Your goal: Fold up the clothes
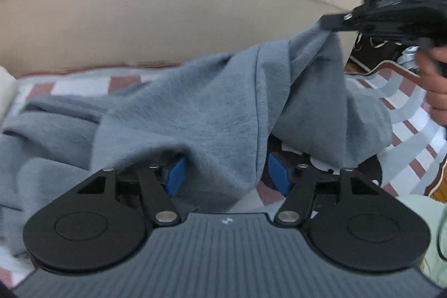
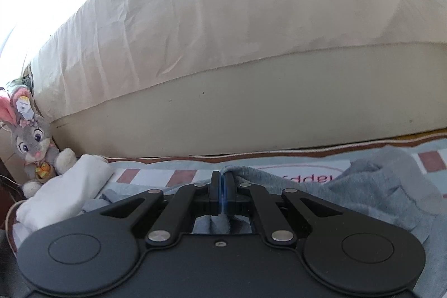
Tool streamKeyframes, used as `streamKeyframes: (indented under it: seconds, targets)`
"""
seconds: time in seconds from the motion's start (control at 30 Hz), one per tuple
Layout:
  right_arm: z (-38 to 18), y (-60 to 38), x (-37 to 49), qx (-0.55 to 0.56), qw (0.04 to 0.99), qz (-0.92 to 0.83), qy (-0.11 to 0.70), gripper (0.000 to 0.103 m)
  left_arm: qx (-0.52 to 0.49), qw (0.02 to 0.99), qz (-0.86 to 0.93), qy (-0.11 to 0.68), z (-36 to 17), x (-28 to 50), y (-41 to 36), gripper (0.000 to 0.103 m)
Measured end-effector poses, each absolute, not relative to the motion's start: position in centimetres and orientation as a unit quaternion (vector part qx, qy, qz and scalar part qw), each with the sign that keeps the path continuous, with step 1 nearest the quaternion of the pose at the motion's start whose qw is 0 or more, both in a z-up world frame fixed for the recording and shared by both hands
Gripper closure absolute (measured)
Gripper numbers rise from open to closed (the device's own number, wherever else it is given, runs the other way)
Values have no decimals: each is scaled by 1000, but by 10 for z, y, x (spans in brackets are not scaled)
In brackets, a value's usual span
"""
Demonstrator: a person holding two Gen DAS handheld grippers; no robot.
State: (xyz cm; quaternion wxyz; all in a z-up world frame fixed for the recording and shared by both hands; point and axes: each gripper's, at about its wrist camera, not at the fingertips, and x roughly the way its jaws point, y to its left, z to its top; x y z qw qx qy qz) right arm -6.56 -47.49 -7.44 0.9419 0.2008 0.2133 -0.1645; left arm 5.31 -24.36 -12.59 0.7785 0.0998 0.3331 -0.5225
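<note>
A grey-blue fleece garment lies rumpled on a patterned mat. My left gripper stands open, its blue pads wide apart, and a hanging fold of the garment drapes down between them. At the upper right my right gripper pinches a raised corner of the garment, with a hand on its handle. In the right wrist view the right gripper is shut, with the grey garment caught between its fingertips and trailing off to the right.
A big cream cushion or mattress rises right behind the mat. A plush bunny and a white cloth sit at the mat's left end. Dark clutter lies on the floor past the cushion's right end.
</note>
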Motion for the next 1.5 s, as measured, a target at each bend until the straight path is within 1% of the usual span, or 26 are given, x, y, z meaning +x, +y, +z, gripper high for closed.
streamKeyframes:
  seconds: [0.17,0.23,0.3,0.37,0.4,0.43,0.47,0.53,0.57,0.67,0.8,0.93,1.03,1.1,1.13,1.2,1.27,1.33,1.4,1.43,1.5]
  targets:
    - [-66,-469,-72,200,943,-154,215,99,97,779,-520,336,-123,52,-259,39]
    - [-62,-468,-73,205,946,-144,207,99,112,778,-521,332,-127,47,-264,34]
    - [-60,-468,-75,202,950,-135,196,99,145,784,-512,320,-137,42,-274,31]
    - [-59,-466,-76,189,955,-132,188,99,221,795,-473,310,-155,38,-292,31]
    - [-60,-466,-77,185,955,-137,188,99,266,795,-448,310,-166,37,-302,42]
    - [-61,-465,-77,181,955,-142,188,99,297,793,-430,313,-175,38,-307,58]
    - [-62,-465,-79,183,954,-143,188,99,302,792,-421,322,-179,41,-307,95]
    - [-62,-464,-83,179,955,-147,185,100,255,797,-422,348,-167,54,-295,94]
    - [-61,-463,-85,171,956,-153,184,100,233,811,-413,342,-154,60,-286,94]
    - [-56,-465,-91,159,957,-165,179,100,180,860,-374,297,-113,74,-257,94]
    - [-53,-467,-96,163,957,-166,175,100,143,889,-354,253,-82,82,-222,94]
    - [-52,-455,-97,152,959,-169,166,100,133,901,-342,231,-43,64,-196,94]
    - [-46,-442,-95,106,964,-178,165,100,112,904,-356,210,-5,41,-177,94]
    - [-38,-440,-97,98,966,-182,154,100,89,892,-387,215,18,28,-156,94]
    - [-34,-442,-98,97,966,-187,148,100,59,879,-410,237,23,33,-149,93]
    - [-29,-446,-101,96,964,-204,141,100,-11,840,-458,290,29,48,-136,93]
    - [-32,-455,-99,102,958,-227,142,100,-75,816,-462,339,17,72,-125,93]
    - [-42,-465,-92,107,952,-240,154,100,-56,844,-404,349,-6,89,-124,93]
    - [-56,-473,-81,102,944,-259,177,100,-12,875,-341,345,-30,101,-127,93]
    - [-63,-477,-74,104,938,-267,193,100,10,883,-317,345,-43,106,-128,94]
    - [-78,-484,-62,112,925,-287,221,100,19,882,-297,366,-63,117,-125,94]
